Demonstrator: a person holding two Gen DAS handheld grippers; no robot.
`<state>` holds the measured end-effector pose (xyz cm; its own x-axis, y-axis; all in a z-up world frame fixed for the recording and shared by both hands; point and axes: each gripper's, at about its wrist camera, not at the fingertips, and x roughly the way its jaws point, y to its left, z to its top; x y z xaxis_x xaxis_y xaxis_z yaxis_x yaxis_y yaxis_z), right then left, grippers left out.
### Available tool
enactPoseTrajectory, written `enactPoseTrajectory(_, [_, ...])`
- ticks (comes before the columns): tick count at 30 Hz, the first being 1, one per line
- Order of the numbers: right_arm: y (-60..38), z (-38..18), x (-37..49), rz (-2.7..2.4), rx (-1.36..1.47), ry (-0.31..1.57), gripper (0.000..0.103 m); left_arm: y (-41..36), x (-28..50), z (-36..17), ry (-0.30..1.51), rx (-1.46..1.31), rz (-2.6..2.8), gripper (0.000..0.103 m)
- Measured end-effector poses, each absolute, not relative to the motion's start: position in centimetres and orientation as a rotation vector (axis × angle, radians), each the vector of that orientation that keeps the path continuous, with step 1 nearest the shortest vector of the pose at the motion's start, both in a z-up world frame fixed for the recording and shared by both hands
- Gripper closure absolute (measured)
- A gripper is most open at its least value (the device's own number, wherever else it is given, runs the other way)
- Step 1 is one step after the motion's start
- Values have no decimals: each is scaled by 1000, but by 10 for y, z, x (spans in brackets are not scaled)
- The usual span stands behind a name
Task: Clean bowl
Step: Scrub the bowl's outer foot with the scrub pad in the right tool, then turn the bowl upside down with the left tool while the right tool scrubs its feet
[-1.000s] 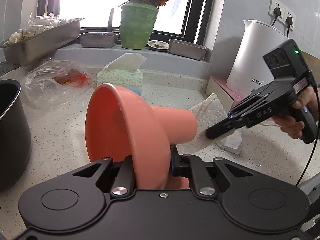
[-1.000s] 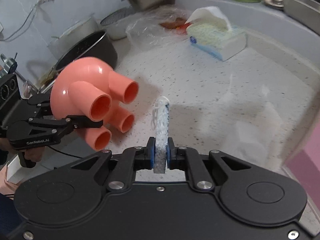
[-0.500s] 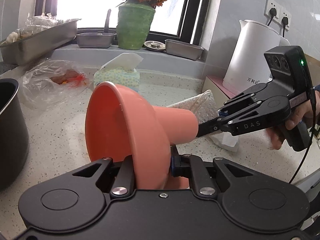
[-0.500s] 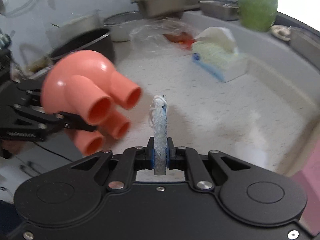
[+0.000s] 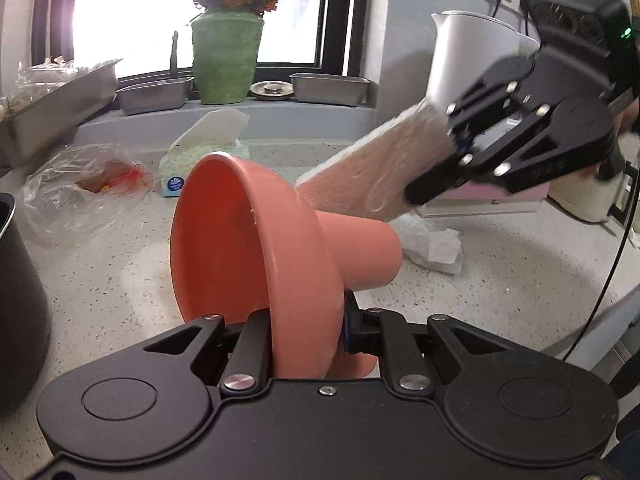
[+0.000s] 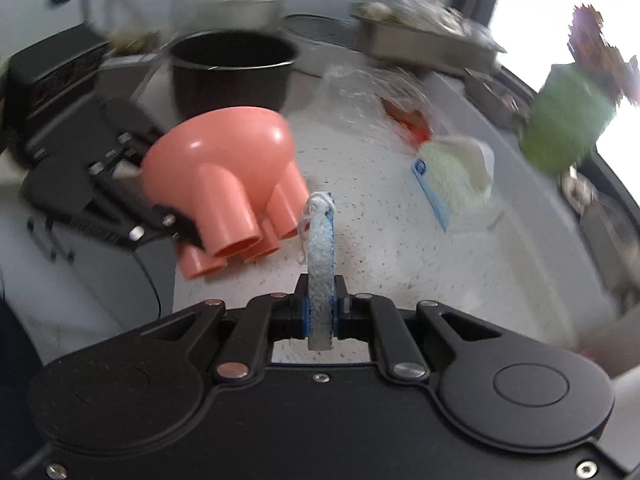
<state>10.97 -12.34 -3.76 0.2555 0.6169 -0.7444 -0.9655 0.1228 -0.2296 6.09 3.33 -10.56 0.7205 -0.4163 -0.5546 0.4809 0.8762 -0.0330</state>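
We are holding the bowl [image 5: 240,248] on edge above the counter's [image 5: 500,280] near edge, left gripper [image 5: 306,340] clamped across its rim; it is probably light, stiff, slick plastic. Right gripper [image 6: 320,312] is pinching the cloth [image 6: 319,248].

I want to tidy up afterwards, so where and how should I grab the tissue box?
Grip the tissue box across its two long sides, coming from above near one end. A tissue sticks up from the middle, so a centred top grasp would crush it.
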Motion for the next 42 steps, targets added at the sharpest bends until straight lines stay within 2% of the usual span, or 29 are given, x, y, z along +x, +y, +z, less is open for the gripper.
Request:
enactPoseTrajectory(13, [-116, -2, 64, 1310, -922, 385, 92, 10, 51, -115, 537, 288, -614, 88])
enactPoseTrajectory(25, [-75, -26, 94, 1311, -1074, 353, 92, 6, 39, -125, 478, 400, -708, 88])
enactPoseTrajectory(32, [-66, -42, 108, 1346, -1173, 368, 92, 22, 38, -121, 455, 345, -751, 89])
enactPoseTrajectory(42, [-81, -46, 115, 1325, -1139, 396, 92, 34, 38, -90, 383, 243, -807, 89])
